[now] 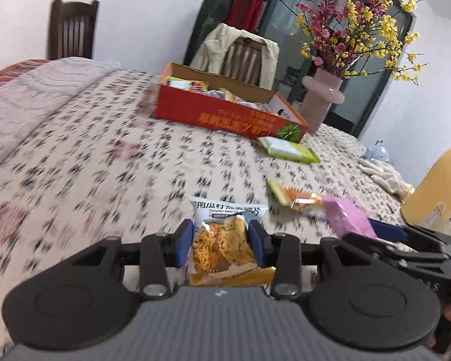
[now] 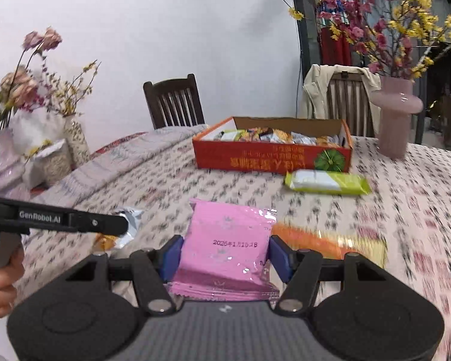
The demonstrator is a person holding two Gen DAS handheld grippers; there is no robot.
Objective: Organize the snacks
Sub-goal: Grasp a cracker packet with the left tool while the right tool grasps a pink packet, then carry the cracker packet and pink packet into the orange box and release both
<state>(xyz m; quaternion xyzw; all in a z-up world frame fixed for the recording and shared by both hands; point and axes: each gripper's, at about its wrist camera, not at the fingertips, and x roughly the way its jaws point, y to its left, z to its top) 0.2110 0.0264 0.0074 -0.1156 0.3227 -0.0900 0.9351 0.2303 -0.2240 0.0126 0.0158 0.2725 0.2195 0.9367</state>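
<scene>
1. My left gripper (image 1: 221, 242) clamps a pumpkin-seed cracker packet (image 1: 222, 240) between its pads.
2. My right gripper (image 2: 224, 254) grips a pink packet (image 2: 225, 240).
3. Red snack box (image 2: 270, 156), part filled, at twelve o'clock on the patterned tablecloth (image 2: 165, 186).
4. Green packet (image 2: 327, 182) just before the box, at one o'clock.

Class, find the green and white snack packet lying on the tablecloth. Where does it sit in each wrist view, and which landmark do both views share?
Left wrist view: the green and white snack packet lies right of centre, just in front of the red box's near right corner.
Right wrist view: the packet lies right of centre, just below the box's right end.
Shared landmark: the red box with the green emblem at that end.
</scene>
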